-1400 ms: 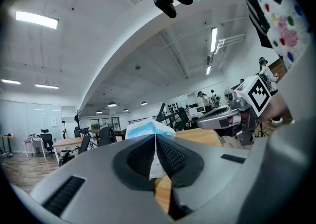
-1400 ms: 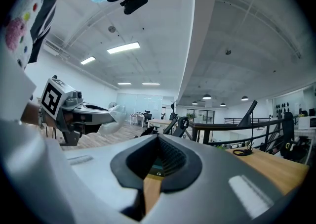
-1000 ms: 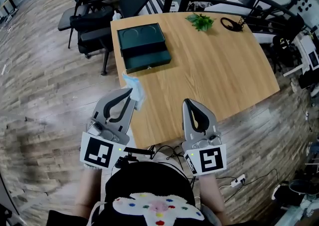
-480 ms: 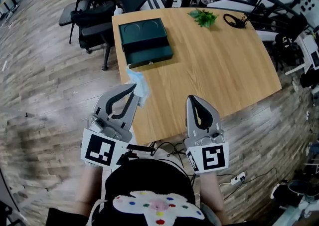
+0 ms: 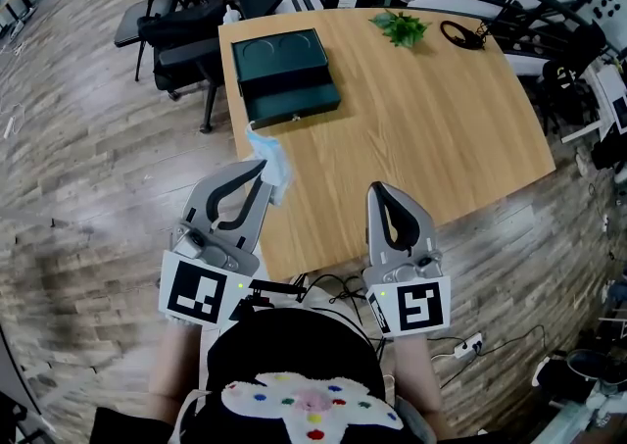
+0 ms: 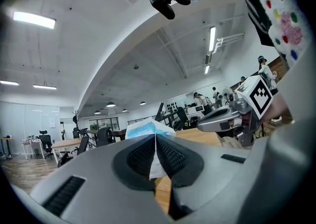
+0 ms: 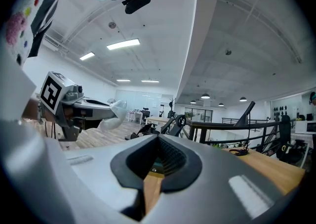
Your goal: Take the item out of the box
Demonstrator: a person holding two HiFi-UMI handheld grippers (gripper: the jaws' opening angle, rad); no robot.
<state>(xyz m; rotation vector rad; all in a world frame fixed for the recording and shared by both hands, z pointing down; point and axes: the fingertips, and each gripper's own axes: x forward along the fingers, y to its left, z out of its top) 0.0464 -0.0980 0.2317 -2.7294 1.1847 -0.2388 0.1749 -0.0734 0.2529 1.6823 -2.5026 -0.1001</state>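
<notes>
A person stands at the near edge of a wooden table [image 5: 431, 128], one handheld gripper in each hand. The left gripper [image 5: 263, 170] has its jaws pressed together on a light blue face mask [image 5: 270, 158]. The mask's folded edge is pinched between the ribbed pads, and the rest fans out beyond the tips, over the table's near left edge. The mask is clear of the dark green box [image 5: 284, 77], which sits far off on the table's left side with its drawer pulled open toward the person.

The taking-out looks done, and setting the mask down seems to be what remains. The fabric is thin and limp, so the pinch should stay firm until the mask rests on bare wood. It hangs right at the table's edge, so placing it further in would stop it sliding to the floor.

The right gripper [image 5: 378, 189] has its jaws closed at the tips with nothing between them. Both grippers are held level and side by side in front of the person's body, pointing away toward the far end of the table. The left one is angled slightly inward.
</notes>
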